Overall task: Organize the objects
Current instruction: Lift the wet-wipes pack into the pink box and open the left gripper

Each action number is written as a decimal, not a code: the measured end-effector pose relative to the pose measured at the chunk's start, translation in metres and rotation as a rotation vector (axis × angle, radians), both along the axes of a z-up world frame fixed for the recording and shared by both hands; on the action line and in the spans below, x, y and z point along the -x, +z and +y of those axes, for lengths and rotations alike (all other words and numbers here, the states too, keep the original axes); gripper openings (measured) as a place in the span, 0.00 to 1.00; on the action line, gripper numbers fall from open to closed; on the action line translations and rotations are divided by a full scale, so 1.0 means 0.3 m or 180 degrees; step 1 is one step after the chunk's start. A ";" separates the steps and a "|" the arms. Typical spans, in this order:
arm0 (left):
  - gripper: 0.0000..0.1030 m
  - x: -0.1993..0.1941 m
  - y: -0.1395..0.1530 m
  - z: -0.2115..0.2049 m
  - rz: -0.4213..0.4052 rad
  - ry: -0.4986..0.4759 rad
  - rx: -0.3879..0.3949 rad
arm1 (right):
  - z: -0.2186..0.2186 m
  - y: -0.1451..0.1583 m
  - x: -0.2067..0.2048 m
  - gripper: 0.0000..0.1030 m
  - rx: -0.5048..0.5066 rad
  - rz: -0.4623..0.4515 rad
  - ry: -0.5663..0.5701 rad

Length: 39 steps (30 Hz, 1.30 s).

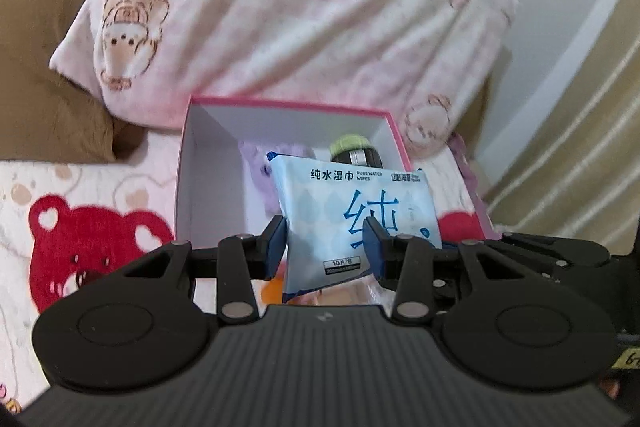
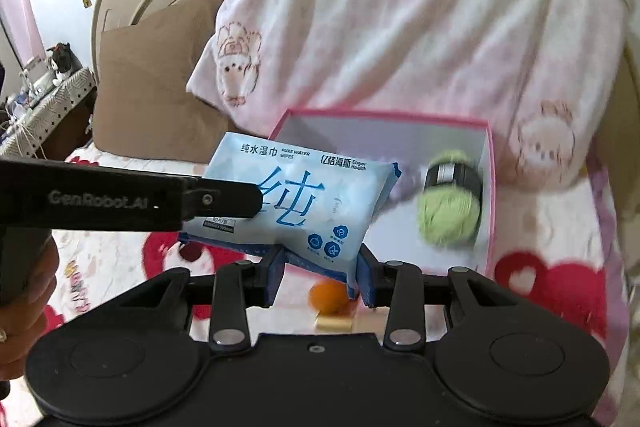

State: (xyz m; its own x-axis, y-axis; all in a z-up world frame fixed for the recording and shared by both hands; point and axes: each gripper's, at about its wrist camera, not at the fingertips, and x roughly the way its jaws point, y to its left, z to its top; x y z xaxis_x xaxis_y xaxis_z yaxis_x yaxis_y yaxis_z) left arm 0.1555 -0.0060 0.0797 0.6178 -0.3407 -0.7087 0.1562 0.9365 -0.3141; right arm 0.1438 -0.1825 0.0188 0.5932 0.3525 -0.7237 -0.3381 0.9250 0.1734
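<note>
A light blue pack of wet wipes (image 1: pixel 352 211) hangs in the air in front of an open pink-rimmed box (image 1: pixel 288 103). My left gripper (image 1: pixel 325 243) is shut on the pack's lower left part. In the right wrist view the same pack (image 2: pixel 304 195) is tilted, and my right gripper (image 2: pixel 320 267) is shut on its lower edge. The left gripper (image 2: pixel 252 201) reaches in from the left side there. Inside the box (image 2: pixel 490 187) lie a green yarn ball (image 2: pixel 450 223), a black cylinder (image 2: pixel 452 175) and a purple plush (image 1: pixel 260 163).
The box rests on a bedspread with red bears (image 1: pixel 92 239), against a pink cartoon blanket (image 1: pixel 304 11). An orange fruit (image 2: pixel 330 295) and a pale block (image 2: pixel 334 323) lie on the bed under the pack. A brown pillow (image 2: pixel 148 87) sits left; a hand (image 2: pixel 24 291) holds the left gripper.
</note>
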 end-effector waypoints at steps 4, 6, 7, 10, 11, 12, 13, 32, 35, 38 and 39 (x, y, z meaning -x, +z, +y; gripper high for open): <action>0.38 -0.093 -0.048 0.005 -0.0020 0.0076 0.0043 | -0.002 -0.029 -0.102 0.41 0.0042 0.0084 0.0102; 0.38 -0.128 -0.094 0.010 0.0000 0.0103 0.0089 | 0.000 -0.063 -0.144 0.40 0.0084 0.0101 0.0122; 0.39 -0.144 -0.121 0.012 0.0033 0.0111 0.0096 | 0.006 -0.084 -0.163 0.40 0.0133 0.0136 0.0158; 0.38 -0.186 -0.212 0.024 0.0145 0.0165 0.0163 | 0.004 -0.157 -0.215 0.40 0.0105 0.0283 0.0158; 0.39 -0.206 -0.244 0.027 0.0204 0.0159 0.0177 | 0.003 -0.182 -0.230 0.40 0.0101 0.0329 0.0143; 0.39 -0.226 -0.275 0.034 0.0256 0.0194 0.0217 | 0.005 -0.207 -0.247 0.40 0.0091 0.0381 0.0147; 0.39 -0.246 -0.304 0.041 0.0314 0.0219 0.0248 | 0.008 -0.230 -0.262 0.40 0.0103 0.0419 0.0155; 0.39 -0.474 -0.571 0.000 0.1254 0.0442 -0.0007 | 0.034 -0.495 -0.480 0.37 0.0215 0.1237 -0.0033; 0.38 -0.486 -0.588 -0.024 0.1256 0.0428 -0.0103 | 0.041 -0.521 -0.490 0.36 0.0345 0.1202 -0.0152; 0.37 -0.499 -0.593 -0.052 0.1284 0.0387 -0.0118 | 0.055 -0.529 -0.495 0.36 0.0680 0.1022 -0.0257; 0.37 -0.503 -0.592 -0.059 0.1285 0.0365 -0.0100 | 0.051 -0.529 -0.499 0.36 0.0679 0.1005 -0.0284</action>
State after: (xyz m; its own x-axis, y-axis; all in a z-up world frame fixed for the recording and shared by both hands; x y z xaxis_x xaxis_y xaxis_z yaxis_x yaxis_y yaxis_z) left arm 0.3063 -0.0238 -0.0980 0.3210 -0.2603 -0.9106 -0.0793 0.9507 -0.2997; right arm 0.2934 -0.1671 -0.1400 0.3511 0.1315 -0.9270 -0.2156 0.9748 0.0567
